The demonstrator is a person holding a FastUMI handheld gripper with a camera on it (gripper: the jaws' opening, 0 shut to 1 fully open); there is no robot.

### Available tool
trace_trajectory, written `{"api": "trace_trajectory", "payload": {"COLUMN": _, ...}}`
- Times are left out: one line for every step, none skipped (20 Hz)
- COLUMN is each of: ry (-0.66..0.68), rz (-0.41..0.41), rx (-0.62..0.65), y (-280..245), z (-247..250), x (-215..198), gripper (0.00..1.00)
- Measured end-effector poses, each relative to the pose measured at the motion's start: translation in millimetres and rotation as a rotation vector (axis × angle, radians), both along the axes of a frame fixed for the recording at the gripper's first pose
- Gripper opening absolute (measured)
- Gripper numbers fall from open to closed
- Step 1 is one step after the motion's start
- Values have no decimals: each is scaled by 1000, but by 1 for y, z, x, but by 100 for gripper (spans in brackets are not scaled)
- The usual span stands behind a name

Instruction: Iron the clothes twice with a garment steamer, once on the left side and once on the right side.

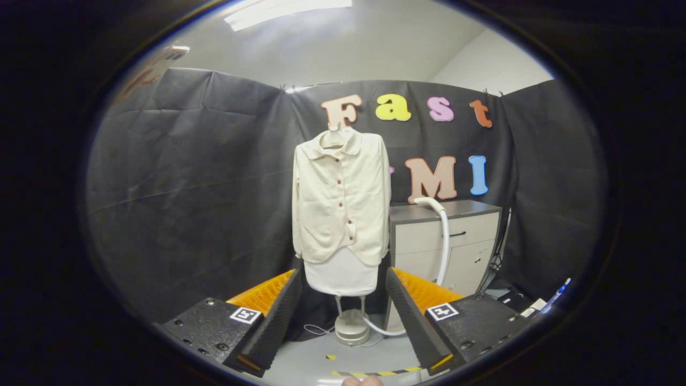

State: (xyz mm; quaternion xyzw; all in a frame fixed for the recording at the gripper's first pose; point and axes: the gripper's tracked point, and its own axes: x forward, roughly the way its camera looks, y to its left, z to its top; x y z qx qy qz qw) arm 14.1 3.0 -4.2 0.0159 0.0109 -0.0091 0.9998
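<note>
Jacket hangs well beyond the claw (fingers spread, empty).

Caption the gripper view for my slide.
Open gripper faces a cream shirt hanging beyond it, steamer hose alongside.

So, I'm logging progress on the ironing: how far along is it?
Nothing looks done yet. The shirt hangs buttoned on its stand, well beyond the tool, whose fingers are open and hold nothing. The steamer hose curves up by the cabinet, untouched; its head can't be made out. Still left: picking up the steamer, then the left and right passes.
</note>
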Motion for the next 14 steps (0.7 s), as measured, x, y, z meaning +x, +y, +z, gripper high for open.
{"api": "trace_trajectory", "payload": {"ry": 1, "rz": -4, "rx": 0, "y": 0, "z": 0, "x": 2, "gripper": 97}}
{"api": "trace_trajectory", "payload": {"ry": 3, "rz": -6, "rx": 0, "y": 0, "z": -1, "x": 5, "gripper": 97}}
{"api": "trace_trajectory", "payload": {"ry": 5, "rz": -10, "rx": 1, "y": 3, "z": -1, "x": 9, "gripper": 97}}
{"api": "trace_trajectory", "payload": {"ry": 7, "rz": -14, "rx": 1, "y": 5, "z": -2, "x": 11, "gripper": 97}}
{"api": "trace_trajectory", "payload": {"ry": 9, "rz": -18, "rx": 0, "y": 7, "z": -3, "x": 14, "gripper": 97}}
{"api": "trace_trajectory", "payload": {"ry": 9, "rz": -24, "rx": -1, "y": 7, "z": -4, "x": 18, "gripper": 97}}
{"api": "trace_trajectory", "payload": {"ry": 10, "rz": -31, "rx": 0, "y": 7, "z": -4, "x": 21, "gripper": 97}}
{"api": "trace_trajectory", "payload": {"ry": 10, "rz": -38, "rx": 7, "y": 9, "z": -2, "x": 23, "gripper": 97}}
{"api": "trace_trajectory", "payload": {"ry": 8, "rz": -45, "rx": 11, "y": 11, "z": -3, "x": 27, "gripper": 97}}
{"api": "trace_trajectory", "payload": {"ry": 5, "rz": -51, "rx": 9, "y": 12, "z": -2, "x": 30, "gripper": 97}}
{"api": "trace_trajectory", "payload": {"ry": 4, "rz": -59, "rx": 2, "y": 11, "z": -2, "x": 34, "gripper": 97}}
{"api": "trace_trajectory", "payload": {"ry": 7, "rz": -63, "rx": -7, "y": 10, "z": -2, "x": 37, "gripper": 97}}
{"api": "trace_trajectory", "payload": {"ry": 13, "rz": -65, "rx": -12, "y": 10, "z": -5, "x": 43, "gripper": 97}}
{"api": "trace_trajectory", "payload": {"ry": 16, "rz": -68, "rx": -11, "y": 8, "z": -6, "x": 48, "gripper": 97}}
